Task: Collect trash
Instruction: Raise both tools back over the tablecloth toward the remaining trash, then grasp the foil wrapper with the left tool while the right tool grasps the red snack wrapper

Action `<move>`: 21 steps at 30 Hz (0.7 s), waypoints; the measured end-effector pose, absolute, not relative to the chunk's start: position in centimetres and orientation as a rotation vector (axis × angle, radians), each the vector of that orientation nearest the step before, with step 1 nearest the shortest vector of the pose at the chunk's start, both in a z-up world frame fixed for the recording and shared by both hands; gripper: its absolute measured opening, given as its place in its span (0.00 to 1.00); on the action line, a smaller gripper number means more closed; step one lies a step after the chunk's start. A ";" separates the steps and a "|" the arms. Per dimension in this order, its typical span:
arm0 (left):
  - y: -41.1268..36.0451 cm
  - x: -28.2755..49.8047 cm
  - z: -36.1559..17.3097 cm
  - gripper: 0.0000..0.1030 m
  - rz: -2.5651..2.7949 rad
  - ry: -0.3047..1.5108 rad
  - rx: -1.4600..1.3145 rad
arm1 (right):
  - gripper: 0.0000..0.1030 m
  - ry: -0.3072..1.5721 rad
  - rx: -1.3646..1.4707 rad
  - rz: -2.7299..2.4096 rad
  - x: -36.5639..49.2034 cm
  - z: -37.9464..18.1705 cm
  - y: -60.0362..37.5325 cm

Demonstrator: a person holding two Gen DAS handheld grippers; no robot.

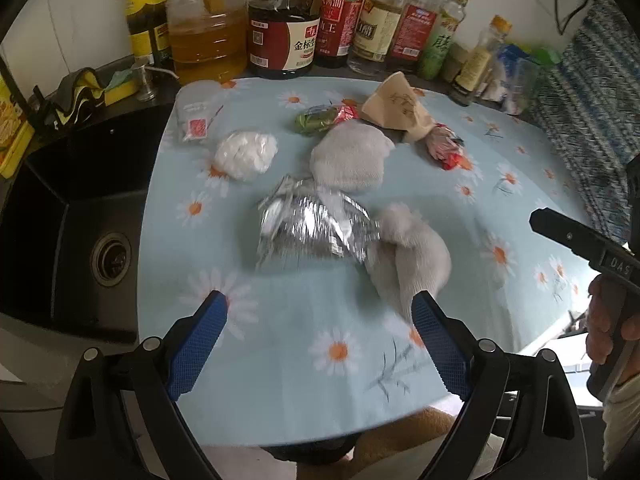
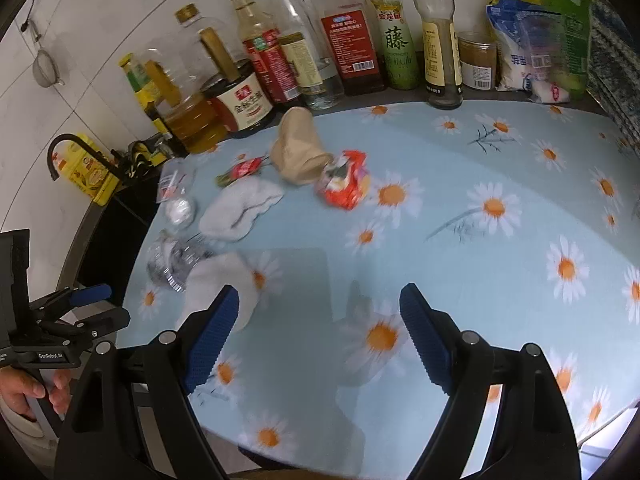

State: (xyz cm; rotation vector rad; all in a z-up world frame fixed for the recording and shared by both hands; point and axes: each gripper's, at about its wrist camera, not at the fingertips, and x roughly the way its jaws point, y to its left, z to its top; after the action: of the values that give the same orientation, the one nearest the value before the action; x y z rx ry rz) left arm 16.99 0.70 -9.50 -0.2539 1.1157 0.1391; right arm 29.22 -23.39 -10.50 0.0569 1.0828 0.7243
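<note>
We're hovering both grippers over the light-blue daisy-print tablecloth (image 1: 320, 320), nothing picked up

Left gripper (image 1: 319, 310): jaws standing wide apart at the bottom of the left wrist view, nothing between the blue pads, released. Right gripper (image 2: 319, 304): also spread wide at the bottom of its own view, only bare cloth between the pads, released

Trash is lying in a loose cluster, centre of the left view:
- crumpled silver foil wrapper (image 1: 312, 226) dead centre, touching a grey-white cloth wad (image 1: 408, 260) at its right
- second grey-white wad (image 1: 348, 156) just above the foil
- white crumpled plastic ball (image 1: 246, 154) at centre-left
- small clear bag with a red label (image 1: 196, 122) at the upper left
- green-and-red snack wrapper (image 1: 324, 118) above the wad
- tan paper bag (image 1: 396, 108) at upper centre, beside a red-and-white crumpled wrapper (image 1: 446, 148)

Row of oil and sauce bottles (image 1: 280, 28) is lining the top edge; black sink (image 1: 72, 216) is sitting at the left. We're seeing some motion blur
</note>
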 end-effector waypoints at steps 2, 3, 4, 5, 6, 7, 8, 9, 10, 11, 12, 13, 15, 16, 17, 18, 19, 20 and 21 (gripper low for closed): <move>0.7 18.3 -10.0 0.88 0.151 1.136 -0.255 | 0.80 1.094 0.057 0.738 30.8 -11.1 -23.2; 0.7 18.9 -10.3 0.88 0.158 1.146 -0.254 | 0.80 1.097 0.054 0.743 31.3 -11.3 -23.0; 0.7 19.3 -10.5 0.88 0.165 1.153 -0.252 | 0.80 1.102 0.052 0.748 32.0 -11.6 -22.8; 0.8 19.9 -10.8 0.88 0.174 1.165 -0.250 | 0.80 1.110 0.052 0.757 32.8 -12.0 -22.6; 0.8 20.3 -11.0 0.88 0.180 1.173 -0.248 | 0.80 1.119 0.051 0.767 33.6 -12.4 -22.4; 0.8 20.9 -11.4 0.88 0.191 1.185 -0.244 | 0.80 1.123 0.050 0.772 34.0 -12.6 -22.2; 0.9 21.2 -11.6 0.88 0.201 1.194 -0.243 | 0.80 1.128 0.047 0.781 34.7 -12.9 -21.9; 1.0 21.5 -11.8 0.88 0.206 1.201 -0.244 | 0.80 1.135 0.047 0.792 35.3 -13.2 -21.6; 1.1 21.8 -12.0 0.88 0.210 1.207 -0.245 | 0.80 1.139 0.045 0.804 35.8 -13.5 -21.3; 1.1 22.1 -12.2 0.88 0.217 1.214 -0.245 | 0.80 1.142 0.041 0.810 36.2 -13.6 -21.1; 1.2 22.4 -12.3 0.88 0.221 1.220 -0.243 | 0.80 1.145 0.035 0.818 36.6 -13.9 -20.8; 1.2 22.7 -12.5 0.88 0.229 1.225 -0.241 | 0.80 1.150 0.033 0.831 37.2 -14.1 -20.4; 1.3 23.1 -12.7 0.88 0.237 1.229 -0.238 | 0.80 1.154 0.029 0.845 37.9 -14.3 -20.0; 1.3 23.3 -12.9 0.88 0.242 1.233 -0.235 | 0.80 1.158 0.023 0.854 38.3 -14.5 -19.7; 1.4 23.6 -13.2 0.88 0.251 1.236 -0.235 | 0.80 1.163 0.021 0.861 38.7 -14.7 -19.4; 1.5 23.7 -13.3 0.88 0.256 1.237 -0.238 | 0.80 1.166 0.020 0.868 39.0 -14.8 -19.2; 1.7 23.8 -13.5 0.88 0.265 1.239 -0.244 | 0.80 1.168 0.013 0.878 39.3 -14.9 -18.9; 1.9 23.8 -13.6 0.88 0.273 1.239 -0.248 | 0.80 1.169 0.009 0.883 39.5 -15.0 -18.7; 2.0 23.8 -13.6 0.88 0.285 1.237 -0.255 | 0.80 1.171 0.008 0.890 39.8 -15.1 -18.5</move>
State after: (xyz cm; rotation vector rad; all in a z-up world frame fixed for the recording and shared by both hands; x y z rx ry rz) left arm 23.76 2.00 -13.58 -0.2554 1.2367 0.2852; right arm 39.75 -18.54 -15.13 0.0080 1.1709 0.8902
